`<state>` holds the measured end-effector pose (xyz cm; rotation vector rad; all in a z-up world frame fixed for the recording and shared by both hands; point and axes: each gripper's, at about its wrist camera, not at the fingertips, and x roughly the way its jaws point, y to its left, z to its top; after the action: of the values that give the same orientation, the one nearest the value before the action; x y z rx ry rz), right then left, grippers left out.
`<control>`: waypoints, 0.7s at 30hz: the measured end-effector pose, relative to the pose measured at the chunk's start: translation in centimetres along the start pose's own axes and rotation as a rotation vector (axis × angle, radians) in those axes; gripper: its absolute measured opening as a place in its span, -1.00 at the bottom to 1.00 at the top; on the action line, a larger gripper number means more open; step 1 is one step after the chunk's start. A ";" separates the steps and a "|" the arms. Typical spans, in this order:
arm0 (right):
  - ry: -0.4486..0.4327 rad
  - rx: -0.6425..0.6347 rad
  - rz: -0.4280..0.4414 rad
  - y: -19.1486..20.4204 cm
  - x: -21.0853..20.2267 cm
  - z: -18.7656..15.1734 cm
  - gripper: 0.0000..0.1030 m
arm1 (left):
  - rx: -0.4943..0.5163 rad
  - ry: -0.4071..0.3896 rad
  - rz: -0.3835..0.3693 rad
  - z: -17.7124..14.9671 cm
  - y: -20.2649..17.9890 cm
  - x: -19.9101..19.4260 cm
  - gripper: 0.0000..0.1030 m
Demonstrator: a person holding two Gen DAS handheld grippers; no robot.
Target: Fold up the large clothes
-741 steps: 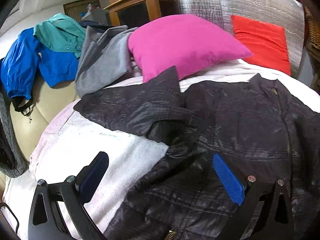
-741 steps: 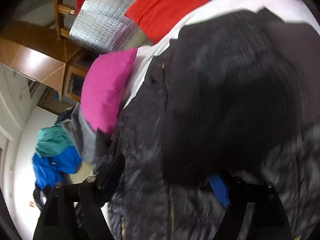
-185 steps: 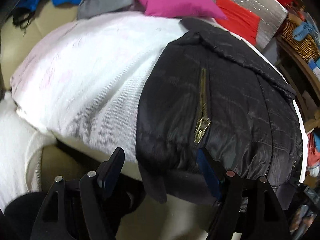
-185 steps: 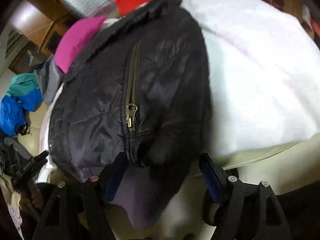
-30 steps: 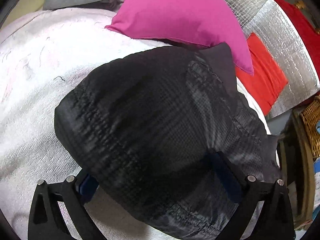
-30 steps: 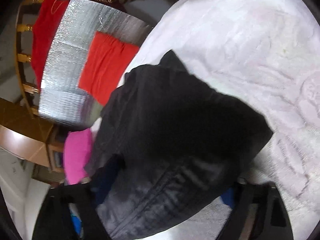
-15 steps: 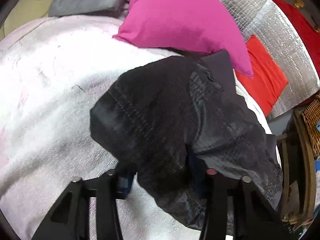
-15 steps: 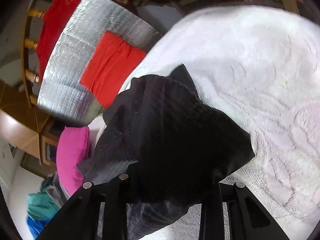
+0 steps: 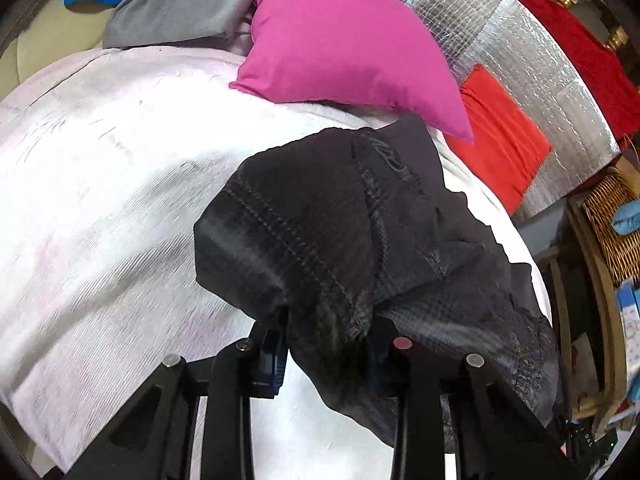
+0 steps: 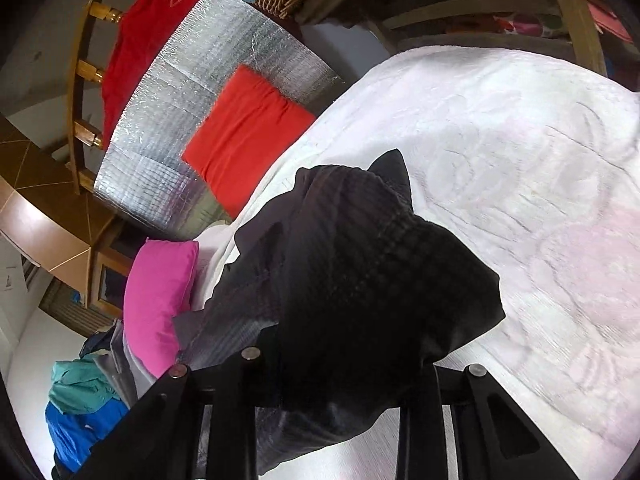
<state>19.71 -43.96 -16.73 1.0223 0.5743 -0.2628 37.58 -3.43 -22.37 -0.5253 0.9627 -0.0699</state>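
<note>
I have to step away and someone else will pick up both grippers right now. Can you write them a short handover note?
Left gripper: shut on the black quilted jacket, a bunch of its fabric pinched between the jaws.
Right gripper: shut on the same jacket, at another part of the bundle.
The jacket is folded into a compact bundle on the white bedspread, just short of the pink cushion.
Done: the jacket is folded down to a small bundle.
Left: set it down flat, release both grippers, tidy the loose flap near the cushion. A grey garment and a blue one lie unfolded beyond.
</note>
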 end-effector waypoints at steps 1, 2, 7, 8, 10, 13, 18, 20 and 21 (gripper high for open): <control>0.002 -0.005 -0.003 -0.2 -0.5 -0.2 -0.41 | 0.005 0.004 0.000 -0.3 0.1 -0.3 -0.38; 0.003 -0.008 -0.004 -0.3 -0.9 -0.5 -0.41 | 0.010 0.006 0.001 -0.5 0.1 -0.5 -0.38; 0.011 0.019 0.001 -2.1 -3.2 -2.0 -0.41 | 0.037 0.016 0.005 -2.5 0.8 -1.8 -0.38; 0.012 0.028 0.004 -2.5 -3.7 -2.4 -0.41 | 0.039 0.018 0.004 -2.8 1.0 -2.0 -0.38; 0.011 0.035 0.005 -3.0 -4.7 -3.1 -0.41 | 0.039 0.019 0.001 -3.4 1.4 -2.4 -0.37; 0.013 0.047 0.006 -3.6 -6.1 -4.6 -0.40 | 0.047 0.022 0.001 -4.6 2.3 -3.4 -0.37; 0.033 0.064 0.010 -5.2 -7.8 -6.4 -0.40 | 0.093 0.019 -0.002 -7.0 3.9 -5.4 -0.37; 0.053 0.050 0.001 -5.6 -7.9 -6.8 -0.40 | 0.138 0.028 0.010 -7.5 4.4 -5.7 -0.32; 0.068 0.043 -0.005 -5.7 -7.8 -6.8 -0.38 | 0.153 0.039 0.012 -7.5 4.6 -5.4 -0.24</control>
<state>8.36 -41.41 -19.14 1.0741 0.6349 -0.2466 27.68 -0.85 -23.70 -0.3786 0.9894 -0.1425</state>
